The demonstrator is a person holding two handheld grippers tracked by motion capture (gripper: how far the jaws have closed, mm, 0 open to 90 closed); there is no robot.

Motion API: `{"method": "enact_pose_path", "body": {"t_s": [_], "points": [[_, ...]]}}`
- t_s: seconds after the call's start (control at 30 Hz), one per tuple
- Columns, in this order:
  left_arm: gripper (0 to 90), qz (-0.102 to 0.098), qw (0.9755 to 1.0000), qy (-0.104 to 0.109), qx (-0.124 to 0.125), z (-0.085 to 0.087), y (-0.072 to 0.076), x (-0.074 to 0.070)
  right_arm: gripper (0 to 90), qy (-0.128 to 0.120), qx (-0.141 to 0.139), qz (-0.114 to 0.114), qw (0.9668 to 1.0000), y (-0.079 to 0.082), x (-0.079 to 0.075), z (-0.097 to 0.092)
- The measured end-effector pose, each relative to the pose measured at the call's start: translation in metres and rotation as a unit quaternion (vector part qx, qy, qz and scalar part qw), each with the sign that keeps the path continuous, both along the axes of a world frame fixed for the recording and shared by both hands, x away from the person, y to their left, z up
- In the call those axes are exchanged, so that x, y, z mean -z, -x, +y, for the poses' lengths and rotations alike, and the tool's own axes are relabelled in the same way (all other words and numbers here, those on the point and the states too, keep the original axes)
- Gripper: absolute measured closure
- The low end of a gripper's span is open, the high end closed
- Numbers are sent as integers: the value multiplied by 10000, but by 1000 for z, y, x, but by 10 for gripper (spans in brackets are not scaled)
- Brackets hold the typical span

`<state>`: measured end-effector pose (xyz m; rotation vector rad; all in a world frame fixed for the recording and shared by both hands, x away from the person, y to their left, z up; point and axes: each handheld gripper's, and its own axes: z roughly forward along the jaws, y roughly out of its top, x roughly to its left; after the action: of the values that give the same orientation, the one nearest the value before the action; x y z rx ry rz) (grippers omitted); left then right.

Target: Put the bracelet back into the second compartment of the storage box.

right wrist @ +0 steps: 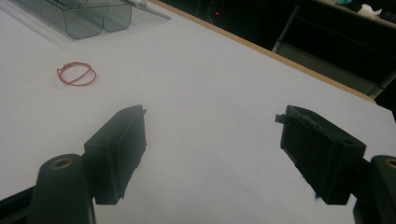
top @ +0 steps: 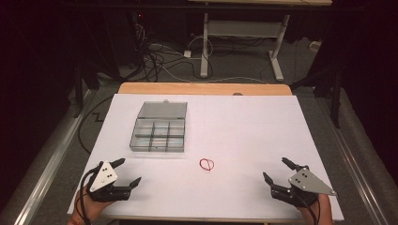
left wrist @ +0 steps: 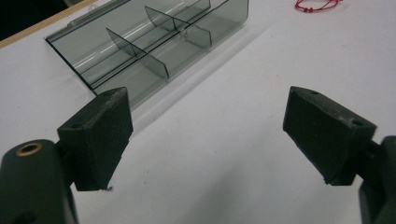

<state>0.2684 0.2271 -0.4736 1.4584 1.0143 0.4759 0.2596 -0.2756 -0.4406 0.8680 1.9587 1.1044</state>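
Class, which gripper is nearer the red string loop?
Roughly equal, the right gripper marginally nearer. The red string loop lies between them: left gripper to its left, right gripper to its right.

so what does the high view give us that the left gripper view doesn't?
High view alone: the right gripper, jaws apart, the box's raised lid, the floor cables and desk legs behind the table.
Left gripper view alone: close detail of the box dividers.
Both: the open left gripper, the clear compartment box and the red band on the white table.
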Motion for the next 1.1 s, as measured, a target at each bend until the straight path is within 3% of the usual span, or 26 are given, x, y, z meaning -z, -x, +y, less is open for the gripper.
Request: {"method": "enact_pose_path", "body": {"t_s": [0.4, 0.43, 0.53, 0.57, 0.7, 0.77, 0.87, 1.1], "points": [[158, 106, 9998, -151, 60, -11, 3, 2, 233, 48, -48, -50, 10000, 1, -2, 1], [158, 66, 9999, -25, 94, -16, 3, -2, 233, 83, -59, -31, 9999, 2, -1, 2], [165, 96, 9998, 23, 180, -25, 2, -6, 233, 76, -69, -13, 9999, 0, -1, 3], [180, 136, 9991, 16, 409, -34, 1, -7, 233, 82, -58, 7, 9999, 0, -1, 3], [187, 270, 9969, -8, 738, -58, -3, -8, 233, 145, -88, 67, 9998, -2, 2, 5], [268, 368, 9948, -109, 947, -69, -5, -7, 233, 140, -89, 84, 9998, -2, 2, 5], [302, 512, 9915, -161, 1189, -86, -9, -4, 233, 157, -78, 76, 9998, -2, 3, 5], [377, 731, 9880, -285, 1334, -128, -26, -2, 233, 158, 4, 92, 9998, -2, 2, 3]]}}
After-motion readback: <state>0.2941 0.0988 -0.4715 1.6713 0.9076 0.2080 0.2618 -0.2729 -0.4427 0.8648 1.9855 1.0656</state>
